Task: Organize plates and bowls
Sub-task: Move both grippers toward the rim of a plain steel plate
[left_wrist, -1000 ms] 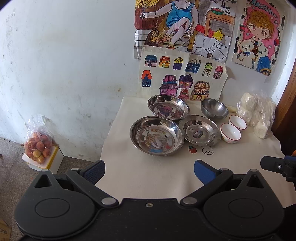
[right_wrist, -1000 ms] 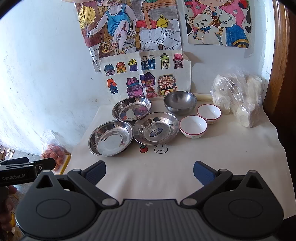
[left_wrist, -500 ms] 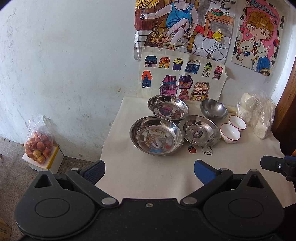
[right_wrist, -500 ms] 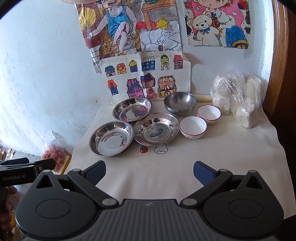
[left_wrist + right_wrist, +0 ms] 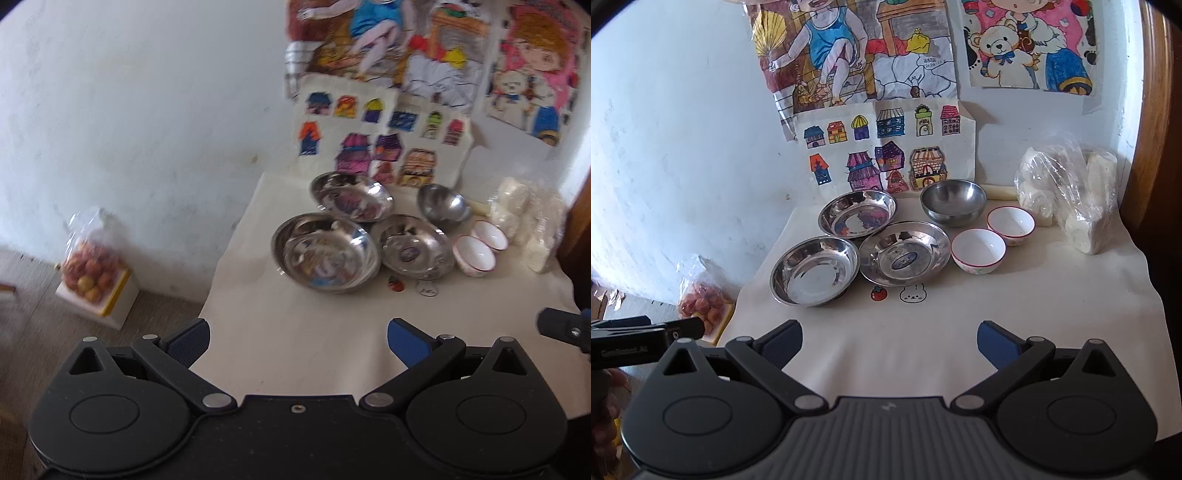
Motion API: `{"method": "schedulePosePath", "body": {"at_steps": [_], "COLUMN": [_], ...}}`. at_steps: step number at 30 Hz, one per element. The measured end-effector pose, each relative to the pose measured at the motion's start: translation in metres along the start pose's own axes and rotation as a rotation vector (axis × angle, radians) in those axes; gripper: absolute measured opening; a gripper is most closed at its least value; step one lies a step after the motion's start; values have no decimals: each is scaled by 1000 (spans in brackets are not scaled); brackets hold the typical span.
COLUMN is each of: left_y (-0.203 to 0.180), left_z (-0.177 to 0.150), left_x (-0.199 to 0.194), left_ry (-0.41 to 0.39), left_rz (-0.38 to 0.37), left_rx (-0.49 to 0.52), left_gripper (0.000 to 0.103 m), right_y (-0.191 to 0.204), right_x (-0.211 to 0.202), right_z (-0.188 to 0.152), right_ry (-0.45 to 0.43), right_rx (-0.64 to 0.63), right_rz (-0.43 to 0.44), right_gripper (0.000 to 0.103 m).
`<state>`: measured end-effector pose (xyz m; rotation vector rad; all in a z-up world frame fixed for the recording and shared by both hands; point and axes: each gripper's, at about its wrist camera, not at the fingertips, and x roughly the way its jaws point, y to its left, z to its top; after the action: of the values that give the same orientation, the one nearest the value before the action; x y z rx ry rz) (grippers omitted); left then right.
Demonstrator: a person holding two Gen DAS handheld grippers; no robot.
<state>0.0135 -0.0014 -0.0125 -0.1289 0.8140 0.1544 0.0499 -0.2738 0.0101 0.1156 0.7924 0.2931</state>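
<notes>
Along the bottom edge of both wrist views we see our two grippers, each with its blue-padded fingers spread wide and nothing between them: the left gripper (image 5: 298, 338) and the right gripper (image 5: 889, 338) both hover over the near, bare part of the white tablecloth (image 5: 923, 332).

Task items occupy the centre of each frame, toward the far side of the cloth:
- Three shallow steel plates form a cluster. In the right wrist view, the near-left plate (image 5: 814, 270) sits at centre left, the middle plate (image 5: 904, 253), which carries a blue oval label, sits just right of it, and the rear plate (image 5: 857, 213) sits above and between them. Their rims appear to touch or overlap.
- One deeper steel bowl (image 5: 953, 202) stands behind the middle plate, close to the wall.
- Two white ceramic bowls with red rims stand right of the plates: the nearer bowl (image 5: 978, 250) and the farther bowl (image 5: 1011, 225), just beside each other.

In the left wrist view, which is motion-blurred, the same cluster appears at centre right, with the near-left plate (image 5: 326, 253) largest.

Right of the bowls lies a clear plastic bag of white items (image 5: 1071, 195). Coloured drawings (image 5: 886, 147) hang on the wall at upper centre. A bag of red fruit (image 5: 90, 266) rests on a box on the floor, at centre left of the left wrist view. All dishes are upright and well apart from both grippers.
</notes>
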Motion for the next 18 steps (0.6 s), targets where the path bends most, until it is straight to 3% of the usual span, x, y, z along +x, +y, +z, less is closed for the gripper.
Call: {"method": "schedulePosePath", "body": {"at_steps": [6,18], "left_y": [-3,-13], "left_z": [5,26], "left_x": [1,9], "left_ry": [-9,-9], "left_rz": [21,59], "left_rx": [-85,-90], "left_gripper": [102,102], "right_y": [-11,-31], "right_x": [2,16], "right_z": [4,19], "right_ry": [3,0], "right_rx": [-39,-48], "right_rz": [52,121], "right_gripper": [103,103]}}
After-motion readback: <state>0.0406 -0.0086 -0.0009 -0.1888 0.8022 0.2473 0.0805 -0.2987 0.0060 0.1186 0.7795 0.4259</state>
